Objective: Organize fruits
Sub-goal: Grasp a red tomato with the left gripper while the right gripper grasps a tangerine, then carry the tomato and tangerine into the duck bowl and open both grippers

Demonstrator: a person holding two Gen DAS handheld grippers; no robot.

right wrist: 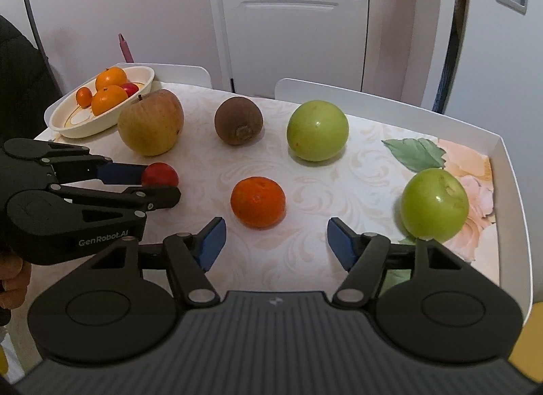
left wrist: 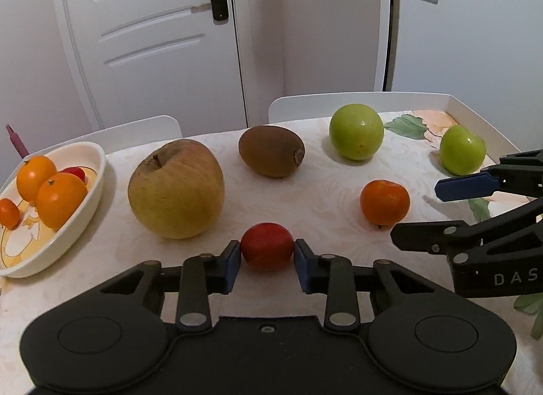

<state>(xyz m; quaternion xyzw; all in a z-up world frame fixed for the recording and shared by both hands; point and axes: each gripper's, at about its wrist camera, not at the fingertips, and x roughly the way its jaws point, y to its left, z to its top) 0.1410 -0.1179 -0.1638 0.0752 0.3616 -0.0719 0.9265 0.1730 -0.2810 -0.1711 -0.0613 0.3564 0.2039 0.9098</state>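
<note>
Soft, even indoor light fills the room, a little dim and cool, seemingly from overhead. Small glints sit on top of the two green fruits (right wrist: 317,130) (right wrist: 434,204), and the oranges in the bowl (left wrist: 85,154) carry a faint sheen. Shadows on the tabletop (left wrist: 305,191) are pale and short, pooling just under each fruit. Both views are sharp at the centre and slightly grainy. The fisheye bends the door (left wrist: 152,38) and walls outward, and dark vignetting clips the corners. No harsh glare anywhere; the white tray rim (right wrist: 509,191) stays bright without blowing out.
</note>
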